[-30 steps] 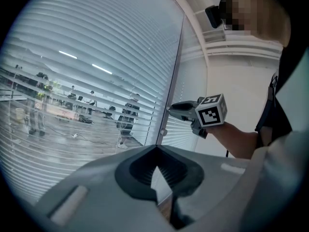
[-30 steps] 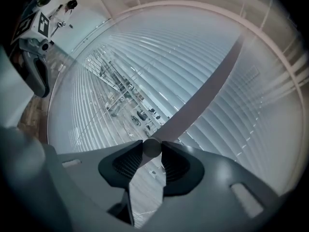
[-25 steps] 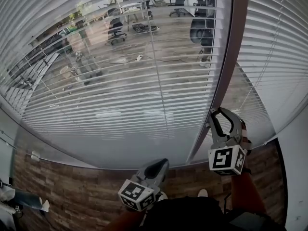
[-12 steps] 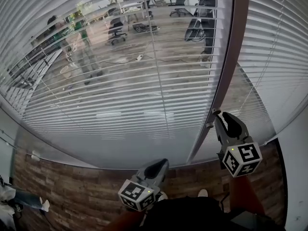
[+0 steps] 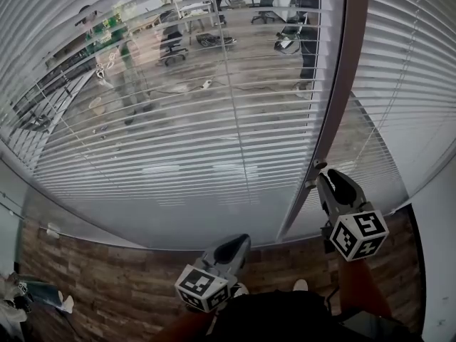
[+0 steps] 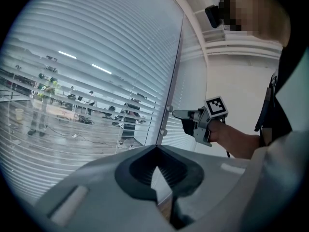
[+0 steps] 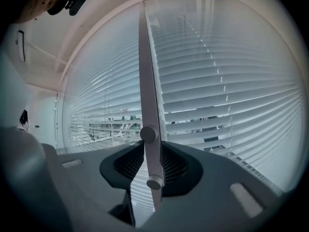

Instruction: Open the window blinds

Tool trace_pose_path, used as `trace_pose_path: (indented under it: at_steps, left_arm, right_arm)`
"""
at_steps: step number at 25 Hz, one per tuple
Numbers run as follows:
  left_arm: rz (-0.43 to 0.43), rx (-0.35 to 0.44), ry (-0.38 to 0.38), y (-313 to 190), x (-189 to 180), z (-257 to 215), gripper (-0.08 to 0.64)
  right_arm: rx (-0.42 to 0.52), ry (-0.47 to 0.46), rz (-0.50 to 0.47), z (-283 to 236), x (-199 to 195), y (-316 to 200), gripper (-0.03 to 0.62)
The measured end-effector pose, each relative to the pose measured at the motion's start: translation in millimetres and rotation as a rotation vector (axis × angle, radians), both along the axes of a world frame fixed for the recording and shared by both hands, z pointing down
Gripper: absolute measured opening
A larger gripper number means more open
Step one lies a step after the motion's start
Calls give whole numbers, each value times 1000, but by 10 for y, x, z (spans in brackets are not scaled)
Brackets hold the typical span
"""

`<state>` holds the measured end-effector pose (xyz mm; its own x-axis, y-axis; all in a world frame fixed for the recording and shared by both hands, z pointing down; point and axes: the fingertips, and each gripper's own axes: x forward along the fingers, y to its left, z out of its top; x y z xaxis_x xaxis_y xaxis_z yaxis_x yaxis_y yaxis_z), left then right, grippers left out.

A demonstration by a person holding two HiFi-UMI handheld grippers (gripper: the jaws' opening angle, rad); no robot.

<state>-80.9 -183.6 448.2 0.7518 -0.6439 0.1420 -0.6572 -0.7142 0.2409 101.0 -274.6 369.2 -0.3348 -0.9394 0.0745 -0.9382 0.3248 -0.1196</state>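
White slatted blinds [image 5: 178, 120] hang behind glass on both sides of a brownish frame post [image 5: 335, 105]. The post carries two small round knobs: an upper knob [image 7: 147, 134] and a lower knob [image 7: 154, 181]. My right gripper [image 5: 322, 179] points level at the post, its tips between the knobs. Its jaws have just been closing. The post and the lower knob show in the gap between them, and no pad visibly presses on either. My left gripper [image 5: 239, 242] hangs low in front of me, shut and empty, away from the blinds.
The slats of the left panel are tilted enough to show office chairs [image 5: 171, 45] and a person [image 5: 121, 55] beyond the glass. The right panel [image 5: 406, 84] looks more closed. Wood-pattern floor [image 5: 107, 283] runs below the glass, and a white wall [image 5: 438, 262] stands at the right.
My right gripper has rolled, so its marker cube now faces up, and it has shifted slightly at the post. The left gripper has stayed still. A person beyond the glass has moved.
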Motion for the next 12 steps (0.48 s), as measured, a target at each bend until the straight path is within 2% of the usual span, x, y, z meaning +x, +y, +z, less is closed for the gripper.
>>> trace_pose_path:
  at_steps: [4,9,12]
  left_arm:
    - [0,-2,-3,-13,4,22,2]
    - [1,-6,-5,-43,13,64,2]
    - [-3,-8,-1,-68,36,0,2]
  right_arm:
    - [26,26,12,-45,3,-34,142]
    - [77,134,34,-135,-61,-139,175]
    - [68,146,44,-195,-65,-216,172]
